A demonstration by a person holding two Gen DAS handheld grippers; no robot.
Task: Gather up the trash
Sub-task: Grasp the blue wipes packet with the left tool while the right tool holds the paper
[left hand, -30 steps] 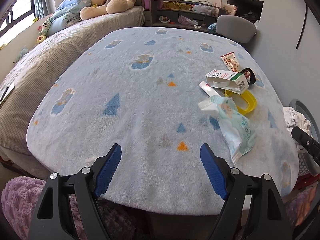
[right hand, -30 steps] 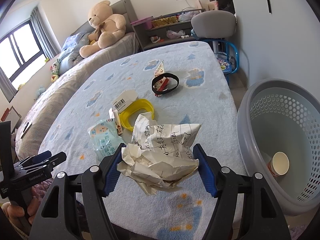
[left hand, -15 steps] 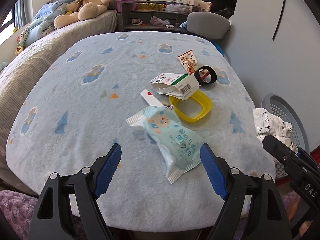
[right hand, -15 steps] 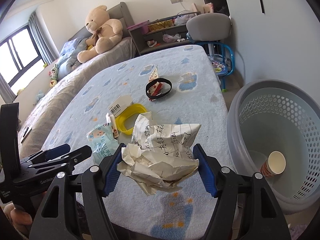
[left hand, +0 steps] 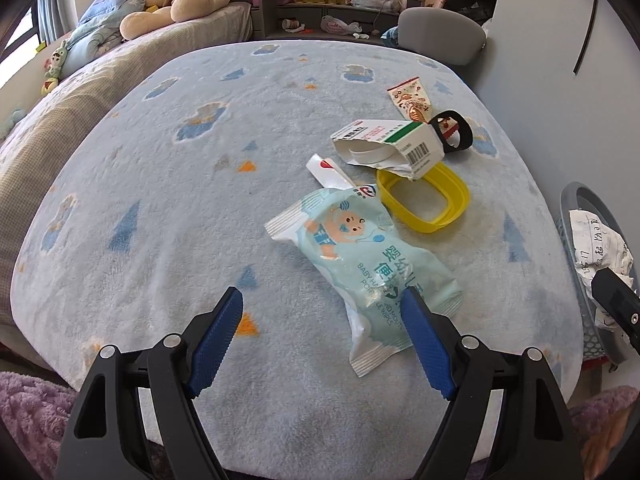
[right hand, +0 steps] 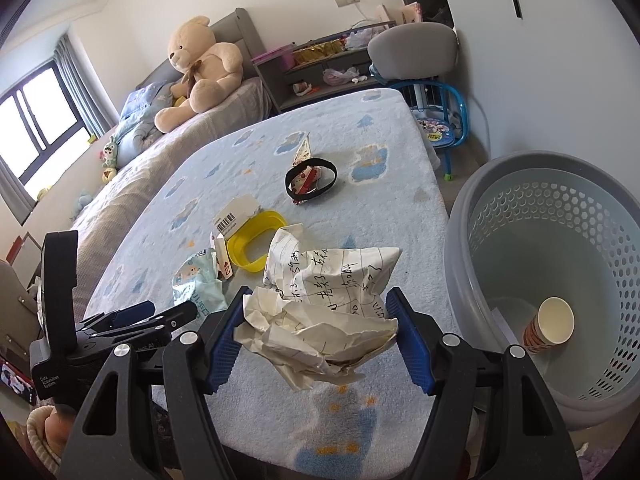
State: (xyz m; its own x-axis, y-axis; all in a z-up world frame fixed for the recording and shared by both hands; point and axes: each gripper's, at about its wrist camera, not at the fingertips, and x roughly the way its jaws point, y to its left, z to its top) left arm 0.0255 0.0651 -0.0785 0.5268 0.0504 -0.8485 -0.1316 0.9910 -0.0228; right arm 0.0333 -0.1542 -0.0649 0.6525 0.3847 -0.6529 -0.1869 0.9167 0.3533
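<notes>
A pale blue baby-wipes packet [left hand: 360, 256] lies on the blue fleece-covered table [left hand: 200, 200]. My left gripper [left hand: 322, 304] hovers open just before it, the right finger overlapping the packet's near end, and nothing is pressed. My right gripper [right hand: 319, 300] is shut on a crumpled sheet of written paper [right hand: 332, 280], held over the table's near edge beside the grey laundry-style basket [right hand: 520, 160]. A paper cup [right hand: 554, 322] lies inside the basket. The left gripper [right hand: 160, 316] also shows at the lower left of the right wrist view.
Past the packet lie a torn white carton [left hand: 396, 144], a yellow plastic ring [left hand: 424, 200], a black band [left hand: 456, 132], a snack sachet [left hand: 412, 100] and a white strip [left hand: 328, 172]. A bed with a teddy bear [right hand: 200, 68] stands to the left, and a grey chair [right hand: 412, 48] stands behind the table.
The left gripper has swung right across the table, so the wipes packet now sits close in front of its fingers. The right gripper keeps its hold on the paper, nearly still.
</notes>
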